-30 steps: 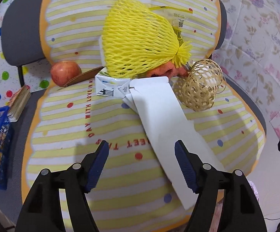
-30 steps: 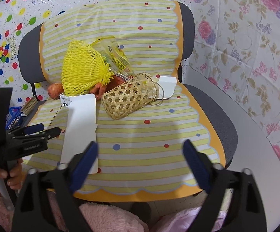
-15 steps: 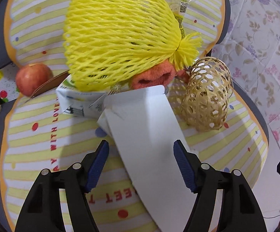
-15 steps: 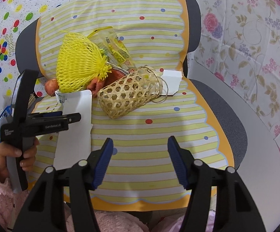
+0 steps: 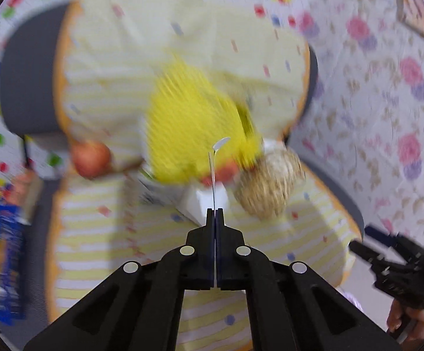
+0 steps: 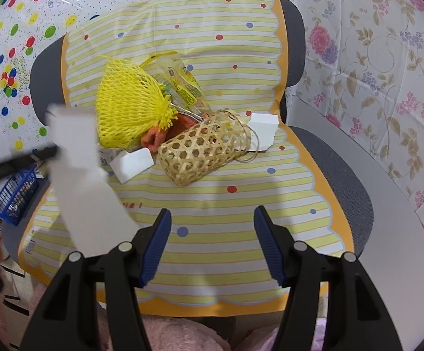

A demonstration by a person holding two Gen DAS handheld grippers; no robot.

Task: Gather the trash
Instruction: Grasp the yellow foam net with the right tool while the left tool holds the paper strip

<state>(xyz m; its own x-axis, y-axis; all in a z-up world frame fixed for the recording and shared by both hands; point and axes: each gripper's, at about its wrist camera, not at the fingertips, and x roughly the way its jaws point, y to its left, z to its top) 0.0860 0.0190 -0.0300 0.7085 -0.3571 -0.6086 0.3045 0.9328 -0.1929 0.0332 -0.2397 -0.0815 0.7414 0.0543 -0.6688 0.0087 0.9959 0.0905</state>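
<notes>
Pinching the white card strip (image 5: 212,172) edge-on, your left gripper (image 5: 215,213) has its jaws pressed together on it, lifted clear of the striped seat cover (image 6: 241,210). Keep that grip firm and carry it level, away from the yellow net (image 6: 127,111) and woven basket (image 6: 203,152). Your right gripper (image 6: 212,242) hangs spread and empty above the seat.

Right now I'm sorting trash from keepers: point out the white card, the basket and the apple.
white card (image 6: 83,181), right wrist view, middle of sheet
basket (image 6: 203,152), right wrist view, woven side
apple (image 5: 90,158), left wrist view, front
</notes>
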